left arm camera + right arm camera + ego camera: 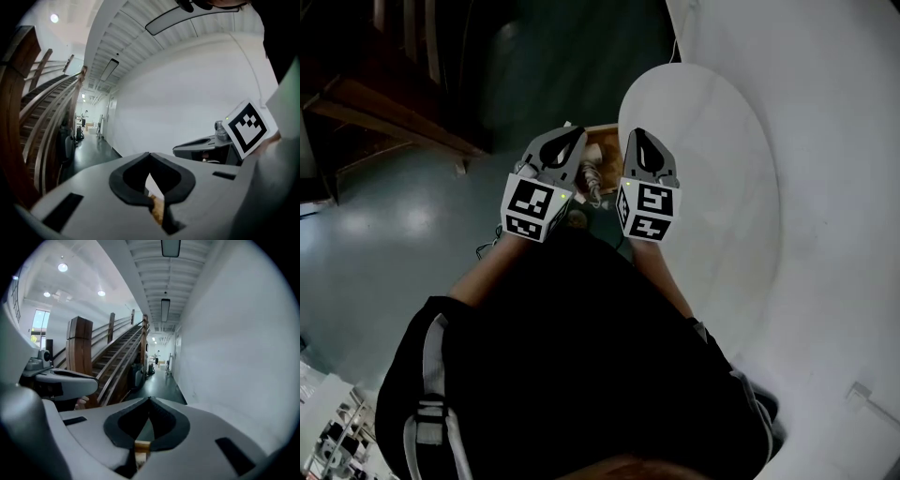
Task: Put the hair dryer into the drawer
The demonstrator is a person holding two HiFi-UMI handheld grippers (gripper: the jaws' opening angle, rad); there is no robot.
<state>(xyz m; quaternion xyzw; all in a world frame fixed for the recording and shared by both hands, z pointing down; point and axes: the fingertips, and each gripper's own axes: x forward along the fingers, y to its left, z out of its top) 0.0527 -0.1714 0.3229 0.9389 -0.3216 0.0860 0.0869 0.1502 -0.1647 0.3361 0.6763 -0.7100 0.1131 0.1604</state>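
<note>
1. White bench (pixel 722 169) curves along the right; dark floor (pixel 394 216) lies to the left.
2. Both bare forearms are raised before the person's dark-clothed chest; the hands sit side by side, pointing forward and a little downward, marker cubes facing up.
3. Left claw (pixel 570 141) is closed, tips meeting, nothing between them; right claw (pixel 640 137) is likewise closed and empty.
4. Wooden drawer (pixel 605 130) shows far below, in the gap between the claws.
5. Hair dryer (pixel 592 176) appears only as a pale corded shape in that drawer; neither claw touches it.
</note>
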